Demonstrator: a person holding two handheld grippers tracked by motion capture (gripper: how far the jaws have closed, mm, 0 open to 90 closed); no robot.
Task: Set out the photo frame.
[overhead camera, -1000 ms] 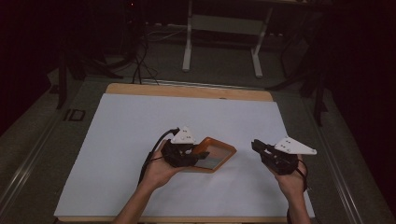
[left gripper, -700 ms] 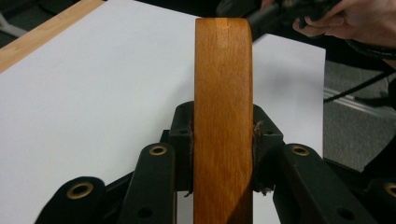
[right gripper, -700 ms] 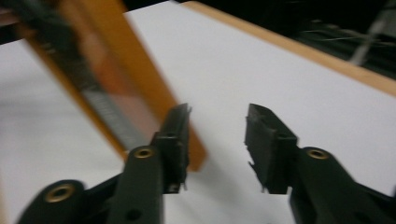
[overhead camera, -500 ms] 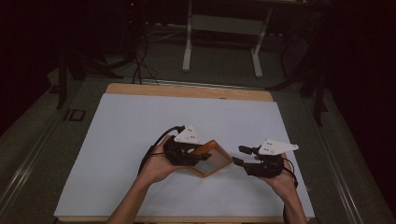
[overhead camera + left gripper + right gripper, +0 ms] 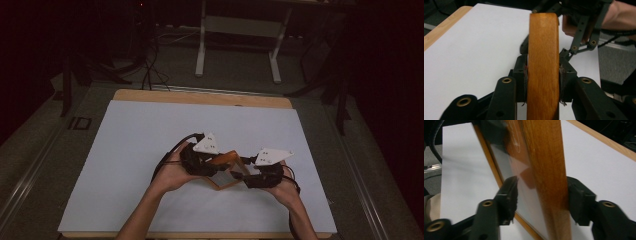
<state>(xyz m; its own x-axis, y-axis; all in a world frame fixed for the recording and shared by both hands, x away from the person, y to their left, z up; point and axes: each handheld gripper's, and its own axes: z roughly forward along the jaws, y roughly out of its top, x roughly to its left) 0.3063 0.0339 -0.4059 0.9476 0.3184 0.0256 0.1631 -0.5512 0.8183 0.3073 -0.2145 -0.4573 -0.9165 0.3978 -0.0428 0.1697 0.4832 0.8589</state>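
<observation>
We see a wooden counter [image 5: 200,96] under a white sheet [image 5: 135,150] in a dark room. The left gripper [image 5: 543,75] clamps the wooden frame [image 5: 226,159], raised mid-sheet; the right gripper [image 5: 541,195] has been closing around it, one pad still apart.

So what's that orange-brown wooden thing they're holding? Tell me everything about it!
It looks like a wooden picture frame: a glossy orange-brown border around a shiny pane that reflects light. It is lifted off the white table sheet and tilted, one corner pointing down. The left tongs clamp one edge, pads pressed against both sides of the wood. The right tongs have just been closing around the opposite edge; one pad sits on the wood, while the other stands just off the pane.
</observation>
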